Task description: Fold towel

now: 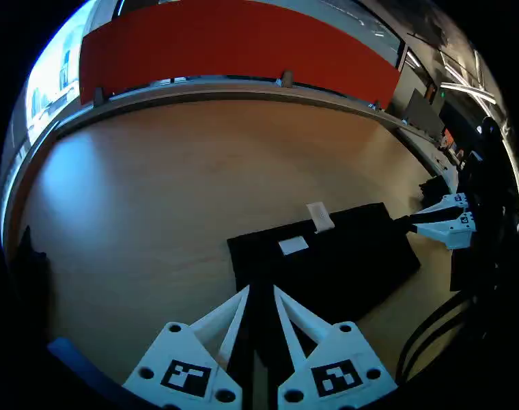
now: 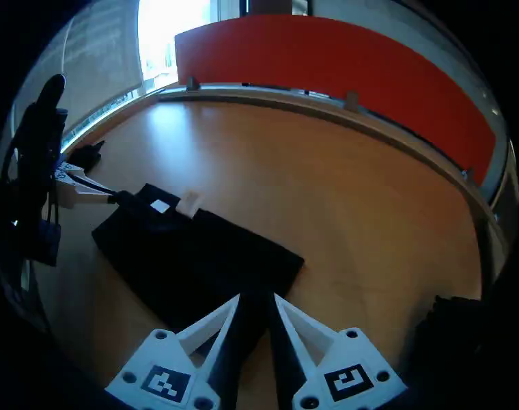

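A black towel (image 1: 328,263) lies flat on the wooden table (image 1: 157,191), with two small white tags (image 1: 320,216) near its far edge. My left gripper (image 1: 261,295) is shut on the near corner, and dark cloth runs back between its fingers. At the right of that view, my right gripper (image 1: 404,221) pinches another corner. In the right gripper view the towel (image 2: 191,256) stretches away to the left. My right gripper (image 2: 259,301) is shut on its near corner, and the left gripper (image 2: 117,198) holds the far-left corner beside the tags (image 2: 190,202).
A red partition (image 1: 239,48) stands along the table's far edge (image 1: 218,89), and it also appears as the red partition (image 2: 341,61). Dark cables (image 1: 430,328) hang at the right. A dark object (image 2: 457,321) sits near the table's lower right. Bare wood surrounds the towel.
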Motion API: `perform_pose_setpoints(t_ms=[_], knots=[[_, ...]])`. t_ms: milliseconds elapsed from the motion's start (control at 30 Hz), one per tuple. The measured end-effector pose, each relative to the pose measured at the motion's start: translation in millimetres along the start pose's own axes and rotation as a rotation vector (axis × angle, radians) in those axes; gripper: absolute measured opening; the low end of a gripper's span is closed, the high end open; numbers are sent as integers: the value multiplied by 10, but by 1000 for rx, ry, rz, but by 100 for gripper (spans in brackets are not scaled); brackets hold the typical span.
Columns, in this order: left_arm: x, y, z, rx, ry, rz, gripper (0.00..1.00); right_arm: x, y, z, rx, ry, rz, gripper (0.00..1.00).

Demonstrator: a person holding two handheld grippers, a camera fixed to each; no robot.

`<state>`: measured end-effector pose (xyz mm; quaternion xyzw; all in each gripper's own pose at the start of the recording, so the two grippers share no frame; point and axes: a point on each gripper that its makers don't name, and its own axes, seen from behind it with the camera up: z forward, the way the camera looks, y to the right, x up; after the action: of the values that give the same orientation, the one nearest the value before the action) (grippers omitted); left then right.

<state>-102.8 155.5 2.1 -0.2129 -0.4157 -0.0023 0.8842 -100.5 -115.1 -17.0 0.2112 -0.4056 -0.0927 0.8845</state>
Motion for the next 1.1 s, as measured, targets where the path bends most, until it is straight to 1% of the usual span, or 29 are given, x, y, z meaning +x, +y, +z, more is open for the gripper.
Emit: perform_pose_setpoints(t_ms=[67,167,300,333,367,433,467,567,667,700,733,767,800,833,900,967,1100], knots=[[9,-14,22,3,0,5,10,7,29,17,-15,0,2,26],[22,-45,49,12,-2,11,12,19,81,38,-37,1,7,34],[43,-89,70,25,-3,16,24,22,153,58,-67,-2,6,44],[51,-95,71,26,-2,16,30,25,166,60,-73,0,3,47],[59,-102,72,28,-2,15,36,29,181,61,-80,1,-1,51],[80,-110,68,29,3,17,45,39,205,62,-91,5,-8,60],[94,-113,63,29,7,18,47,47,218,62,-97,7,-12,63],[128,-140,49,37,15,28,54,70,244,68,-109,12,-16,65],[149,-164,35,48,19,41,58,109,256,69,-115,20,-10,68],[154,-169,30,50,19,44,59,122,259,67,-116,23,-8,73],[155,-170,24,50,20,46,64,135,261,61,-118,27,-4,78],[157,-171,17,51,20,47,68,148,263,55,-121,32,-1,87],[158,-170,10,51,21,47,70,159,265,48,-122,35,2,96],[160,-168,2,49,22,46,71,167,265,40,-123,38,4,100],[161,-164,-14,47,25,43,82,184,265,23,-124,43,9,100],[158,-162,-27,46,27,40,90,196,270,5,-126,47,13,100],[147,-157,-54,48,29,35,92,215,263,-38,-126,53,18,100]])
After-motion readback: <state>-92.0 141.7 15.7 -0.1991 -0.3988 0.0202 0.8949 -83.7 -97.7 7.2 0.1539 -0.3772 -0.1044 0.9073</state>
